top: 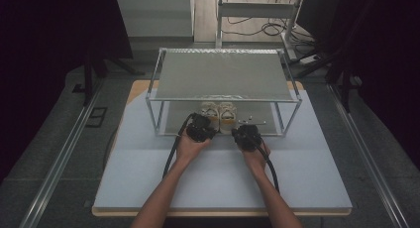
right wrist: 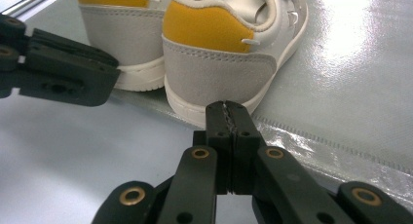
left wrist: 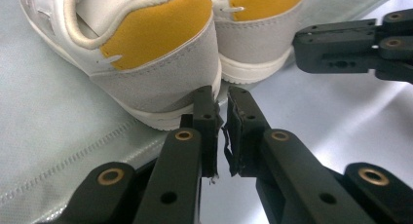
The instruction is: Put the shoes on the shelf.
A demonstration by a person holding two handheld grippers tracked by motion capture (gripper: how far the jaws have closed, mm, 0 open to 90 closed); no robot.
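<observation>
While the shoes sit side by side on the rack's lower shelf, heels toward you, both of your grippers wait just behind them with nothing between the jaws. Your left gripper is nearly closed at the left shoe's heel; your right gripper is pressed fully shut at the right shoe's heel. They look light, with firm rubber soles and soft collars (the yellow tab will give), so I'd pinch the heel counter. The top shelf holds nothing.
</observation>
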